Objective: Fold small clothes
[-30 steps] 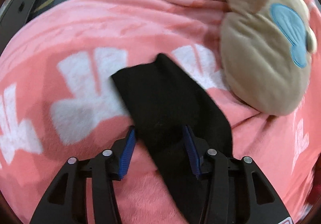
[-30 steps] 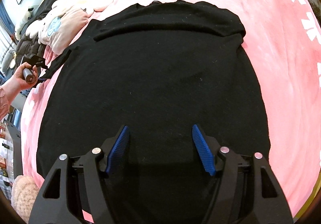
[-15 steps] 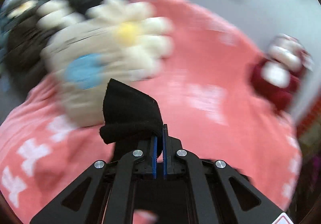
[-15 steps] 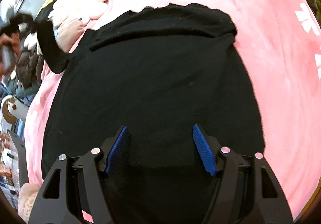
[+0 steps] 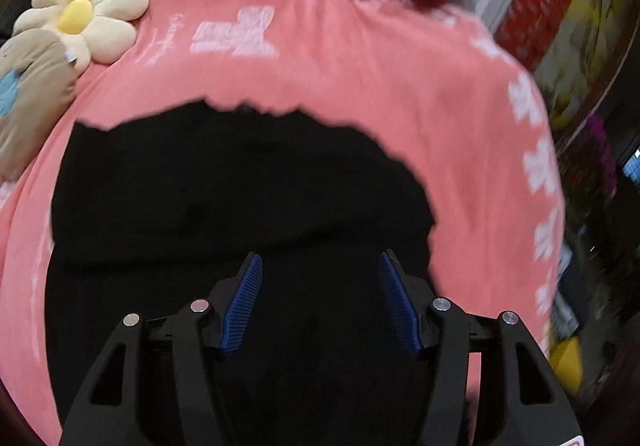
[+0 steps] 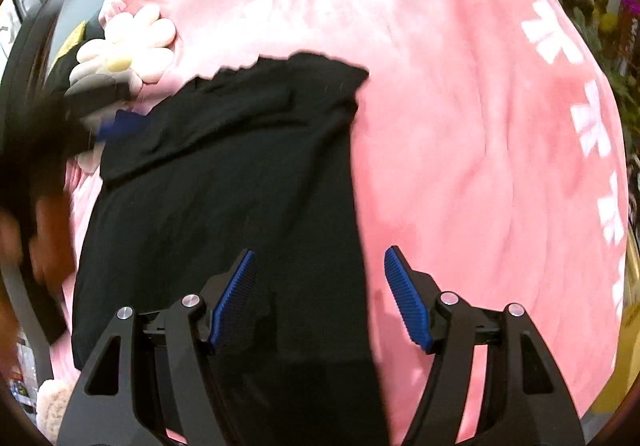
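Since a second ago your left tongs (image 5: 320, 298) have pinched the sleeve, carried it in over the shirt (image 5: 240, 198) and let it go; they now stand wide with nothing between the blue pads, hovering over the black cloth. Half a second back those same tongs were clamped on a bunched sleeve end up in the air. From the right wrist view, the shirt's left edge looks narrower than before, with a folded layer lying across the upper part near the collar.

Your right tongs (image 6: 318, 298) are also wide and empty, and they have shifted sideways: the left pad sits over the shirt, the right pad over bare pink blanket (image 6: 460, 126), so they straddle the shirt's right edge.

The shirt lies flat on the blanket on the bed, with the flower cushion (image 5: 84, 10) beyond its left shoulder.

One sleeve fold looks done. Likely next for you is the right side, and your right tongs seem lined up for it. Watch that the folded layer does not slide.
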A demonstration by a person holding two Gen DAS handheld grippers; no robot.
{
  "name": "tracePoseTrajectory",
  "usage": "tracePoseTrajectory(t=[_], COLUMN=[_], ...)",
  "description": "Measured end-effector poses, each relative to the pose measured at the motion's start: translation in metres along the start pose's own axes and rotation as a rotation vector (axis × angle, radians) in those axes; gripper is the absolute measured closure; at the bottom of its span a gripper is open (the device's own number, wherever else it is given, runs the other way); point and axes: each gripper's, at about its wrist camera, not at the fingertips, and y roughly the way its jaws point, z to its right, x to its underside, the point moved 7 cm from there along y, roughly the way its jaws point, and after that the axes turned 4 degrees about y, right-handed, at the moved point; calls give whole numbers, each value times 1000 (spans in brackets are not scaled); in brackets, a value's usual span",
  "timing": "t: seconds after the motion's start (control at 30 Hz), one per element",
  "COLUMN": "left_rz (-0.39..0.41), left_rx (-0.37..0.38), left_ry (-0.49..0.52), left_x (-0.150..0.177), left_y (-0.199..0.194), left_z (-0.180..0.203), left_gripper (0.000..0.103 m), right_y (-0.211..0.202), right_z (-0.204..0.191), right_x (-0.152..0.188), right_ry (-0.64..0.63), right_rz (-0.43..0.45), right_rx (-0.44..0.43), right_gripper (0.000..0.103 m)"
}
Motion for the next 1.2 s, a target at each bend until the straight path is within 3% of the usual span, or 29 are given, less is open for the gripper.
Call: tracePoseTrajectory(t=[0.2,0.33,0.47,0.5,0.57,0.6,0.63,0.77,0.83,0.9,0.93,0.97,1.0,1.1,1.2], left_rz=[-109,-142,-130,-129,-127,-128,-130,-136,-143,-146,-143,-142,-142,-130,-109], left_rx=[-90,-90,-70,-62,-56,-56,-58,-42,-47,-48,-55,-59,-64,-67,-51], left_ry=[-93,-146,-166,-168,-167,-165,-166,-176,-177,-181,-176,-173,-167,-184,-270], left_x=[81,107,118,119,119,117,117,118,118,118,117,118,116,109,90], left_y=[-11,-24,-37,-38,-40,-38,-38,-36,-31,-28,-27,-29,-29,-29,-30], left_z=[-50,-71,-82,-84,-86,-86,-87,-90,-91,-91,-90,-90,-89,-94,-114], left_gripper=[41,40,38,37,36,35,35,35,35,35,35,35,35,33,32], right_y=[44,105,154,166,177,174,161,73,60,95,125,151,156,133,120], right_z=[-28,-44,-55,-58,-70,-76,-88,-110,-88,-50,-32,-17,-13,-14,-14], right_x=[-90,-124,-129,-126,-121,-123,-130,-175,-184,-175,-161,-141,-133,-134,-135], right_ry=[-24,-48,-8,-13,-40,-63,-90,-120,-106,-101,-100,-77,-61,-65,-87], right_rz=[72,7,-70,-91,-116,-108,-79,173,235,151,34,-80,-107,-2,26], right_rx=[-64,-32,-53,-39,-43,-48,-74,-142,-53,104,149,150,129,123,105], right_gripper=[39,39,40,45,69,98,98,98,98,95,95,95,95,87,86])
